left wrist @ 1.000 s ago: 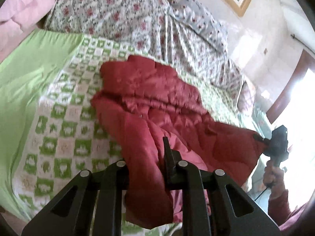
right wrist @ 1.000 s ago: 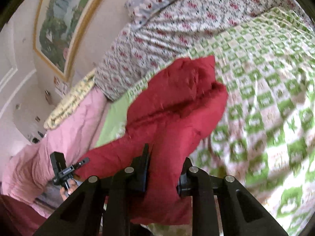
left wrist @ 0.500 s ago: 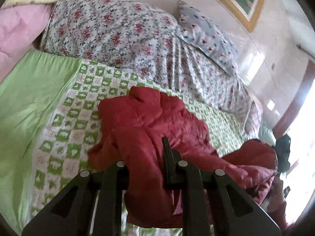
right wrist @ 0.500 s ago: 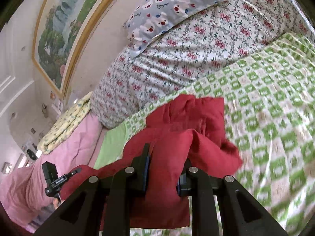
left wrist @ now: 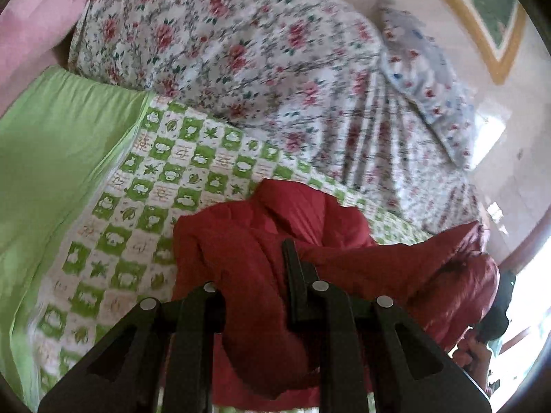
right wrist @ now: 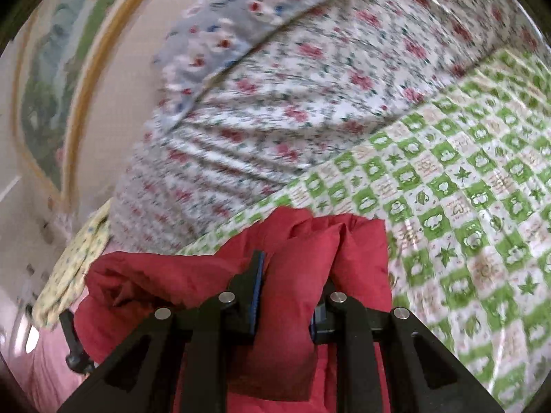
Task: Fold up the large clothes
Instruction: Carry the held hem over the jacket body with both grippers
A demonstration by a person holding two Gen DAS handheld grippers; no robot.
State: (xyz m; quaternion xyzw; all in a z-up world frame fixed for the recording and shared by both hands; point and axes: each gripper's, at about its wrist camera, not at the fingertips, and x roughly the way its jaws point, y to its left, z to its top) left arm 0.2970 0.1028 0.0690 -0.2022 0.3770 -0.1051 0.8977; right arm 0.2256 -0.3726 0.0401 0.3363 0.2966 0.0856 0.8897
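Note:
A puffy red jacket (left wrist: 272, 230) lies bunched on the green-and-white checked bedspread (left wrist: 144, 186). My left gripper (left wrist: 255, 296) is shut on a thick fold of it, the red cloth bulging up between the black fingers. In the right wrist view my right gripper (right wrist: 289, 296) is shut on another fold of the same red jacket (right wrist: 358, 241), which hides the right finger's tip. The jacket stretches between the two grippers. The right gripper's black body and the hand holding it show at the left wrist view's right edge (left wrist: 496, 313). The left gripper's handle (right wrist: 74, 347) appears low on the left in the right wrist view.
A floral quilt (left wrist: 241, 55) is heaped at the head of the bed with a pale patterned pillow (left wrist: 427, 79) on it. A plain green sheet (left wrist: 55, 144) and pink bedding (left wrist: 38, 13) lie to the left. A gold-framed picture (right wrist: 51, 79) hangs on the wall.
Both grippers have carried their folds of the red jacket toward the head of the bed. The jacket has doubled over on itself, and the floral quilt now looms much closer.

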